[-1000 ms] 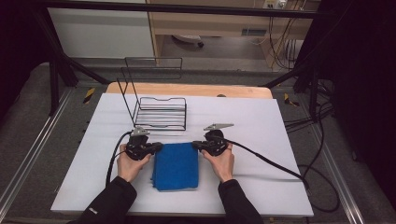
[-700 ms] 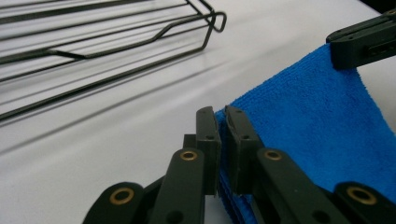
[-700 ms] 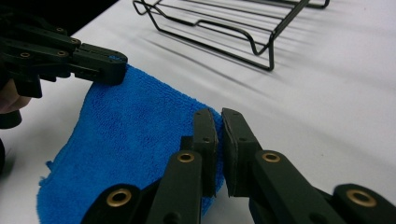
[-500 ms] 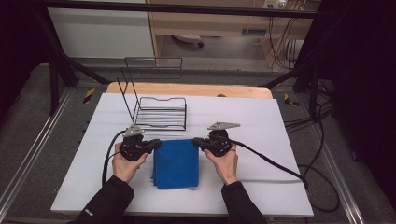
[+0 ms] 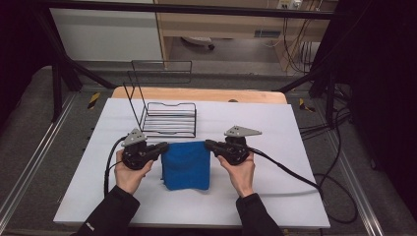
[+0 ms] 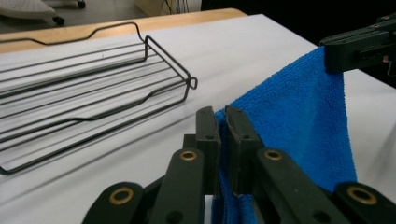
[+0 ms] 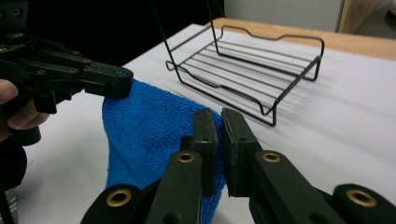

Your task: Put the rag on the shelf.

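A soft blue microfibre cloth [image 5: 186, 164] hangs folded over the middle of the white table [image 5: 275, 196], its upper edge lifted and its lower end resting on the surface. The left gripper [image 5: 162, 147] pinches the upper corner at nine o'clock of the cloth, and its jaws are closed tight on the fabric, as its own view shows with blue pile squeezed between the black pads. The right gripper [image 5: 209, 144] clamps the opposite corner at three o'clock in the same way.

The cloth looks light and limp: it sags between the two holds and drapes freely, so it should follow the hands without resistance but will not keep any shape alone. Its plush surface probably grips well in the pads. The corners are the sensible places to hold, since a grip nearer the middle would let the edges flop.

At twelve o'clock of the cloth, near but apart, stands a black wire rack [image 5: 169, 118] with a tall upright back; its thin rods could snag the pile if the cloth swings forward.
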Action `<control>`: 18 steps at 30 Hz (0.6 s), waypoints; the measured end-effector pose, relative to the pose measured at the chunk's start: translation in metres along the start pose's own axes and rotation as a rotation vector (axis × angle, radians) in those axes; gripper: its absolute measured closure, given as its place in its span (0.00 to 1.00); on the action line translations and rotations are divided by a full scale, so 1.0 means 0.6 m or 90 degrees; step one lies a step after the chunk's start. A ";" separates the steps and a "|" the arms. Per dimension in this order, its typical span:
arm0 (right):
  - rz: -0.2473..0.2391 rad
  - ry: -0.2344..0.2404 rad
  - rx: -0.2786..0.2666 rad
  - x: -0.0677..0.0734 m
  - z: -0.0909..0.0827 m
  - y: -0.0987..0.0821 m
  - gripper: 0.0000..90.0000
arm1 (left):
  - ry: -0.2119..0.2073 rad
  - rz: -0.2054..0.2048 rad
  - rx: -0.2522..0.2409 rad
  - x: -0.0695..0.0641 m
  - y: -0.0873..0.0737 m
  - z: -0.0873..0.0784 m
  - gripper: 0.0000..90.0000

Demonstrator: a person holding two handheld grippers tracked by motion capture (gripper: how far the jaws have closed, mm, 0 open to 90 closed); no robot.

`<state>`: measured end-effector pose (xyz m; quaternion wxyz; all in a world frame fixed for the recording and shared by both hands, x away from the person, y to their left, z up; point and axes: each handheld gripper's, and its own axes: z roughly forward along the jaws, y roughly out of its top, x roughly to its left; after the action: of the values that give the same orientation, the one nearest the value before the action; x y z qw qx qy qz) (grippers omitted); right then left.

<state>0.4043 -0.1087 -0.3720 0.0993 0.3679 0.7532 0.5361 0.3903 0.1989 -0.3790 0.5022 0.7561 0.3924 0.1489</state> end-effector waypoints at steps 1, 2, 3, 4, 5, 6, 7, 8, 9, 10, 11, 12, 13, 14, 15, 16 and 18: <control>-0.005 0.000 -0.006 0.003 -0.003 0.003 0.95 | 0.001 0.002 -0.011 -0.002 0.005 -0.006 0.93; -0.009 0.000 -0.011 0.006 -0.006 0.006 0.95 | 0.001 0.005 -0.015 -0.003 0.007 -0.010 0.93; -0.014 -0.001 -0.017 0.010 -0.009 0.009 0.95 | 0.001 0.005 -0.015 -0.003 0.007 -0.010 0.94; -0.020 -0.002 -0.024 0.013 -0.011 0.012 0.95 | 0.003 0.007 -0.026 -0.005 0.013 -0.017 0.93; -0.021 -0.002 -0.030 0.016 -0.014 0.016 0.95 | 0.003 0.007 -0.026 -0.005 0.013 -0.017 0.93; -0.028 -0.003 -0.035 0.019 -0.016 0.019 0.95 | 0.005 0.011 -0.037 -0.007 0.018 -0.025 0.93; -0.032 -0.003 -0.039 0.022 -0.018 0.021 0.95 | 0.005 0.013 -0.043 -0.008 0.021 -0.029 0.94; -0.034 -0.006 -0.044 0.025 -0.019 0.024 0.95 | 0.007 0.015 -0.049 -0.008 0.024 -0.033 0.94; -0.035 -0.004 -0.050 0.027 -0.020 0.027 0.95 | 0.007 0.015 -0.049 -0.008 0.024 -0.033 0.94; -0.035 -0.004 -0.056 0.028 -0.021 0.029 0.95 | 0.006 0.016 -0.061 -0.010 0.028 -0.040 0.94; -0.036 -0.004 -0.061 0.030 -0.023 0.032 0.95 | 0.006 0.016 -0.061 -0.010 0.028 -0.040 0.94; -0.038 -0.004 -0.065 0.032 -0.023 0.034 0.95 | 0.010 0.020 -0.072 -0.011 0.032 -0.046 0.94; -0.040 -0.006 -0.071 0.034 -0.024 0.036 0.95 | 0.010 0.020 -0.072 -0.011 0.032 -0.046 0.94; -0.043 -0.006 -0.074 0.036 -0.024 0.038 0.95 | 0.012 0.021 -0.075 -0.012 0.034 -0.049 0.94; -0.043 -0.006 -0.074 0.036 -0.024 0.038 0.95 | 0.015 0.024 -0.079 -0.012 0.036 -0.052 0.94; -0.043 -0.002 -0.081 0.039 -0.025 0.043 0.95 | 0.017 0.025 -0.085 -0.012 0.038 -0.055 0.94; -0.046 0.000 -0.091 0.041 -0.026 0.048 0.95 | 0.014 0.022 -0.098 -0.011 0.043 -0.062 0.94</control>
<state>0.3909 -0.0995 -0.3344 0.1446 0.3327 0.7255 0.5848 0.3742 0.2131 -0.3386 0.5522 0.7200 0.3723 0.1953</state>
